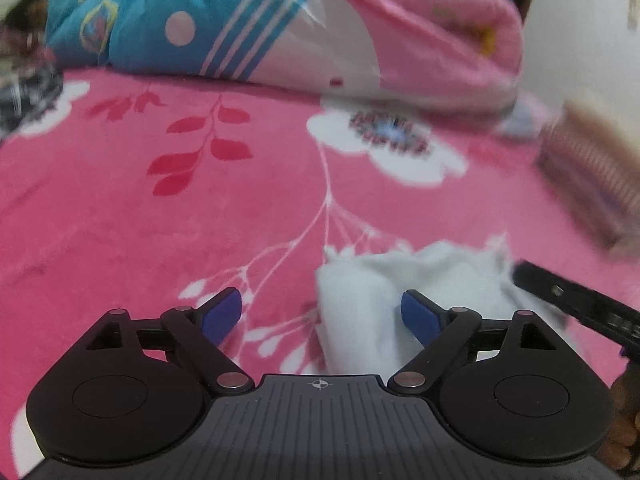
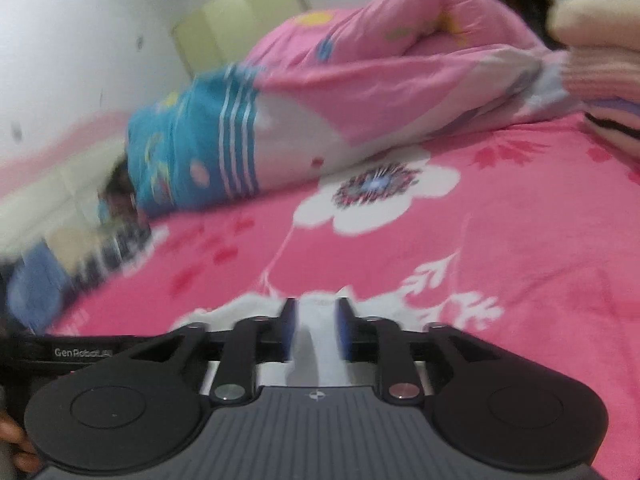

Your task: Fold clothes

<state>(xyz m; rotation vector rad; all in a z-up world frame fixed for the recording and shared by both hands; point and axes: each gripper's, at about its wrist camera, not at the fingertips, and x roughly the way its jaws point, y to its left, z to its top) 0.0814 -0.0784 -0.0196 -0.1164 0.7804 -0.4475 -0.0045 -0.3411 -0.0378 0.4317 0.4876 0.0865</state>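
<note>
Your right gripper (image 2: 316,328) straddles a fold of the white cloth (image 1: 400,280), jaws narrow, grip uncertain. Your left gripper (image 1: 320,316) gapes wide and empty, the cloth lying just right of its centre.

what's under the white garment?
The white garment lies on the pink floral bedspread; its flower print shows around the edges. Whatever is directly beneath the cloth is covered.
</note>
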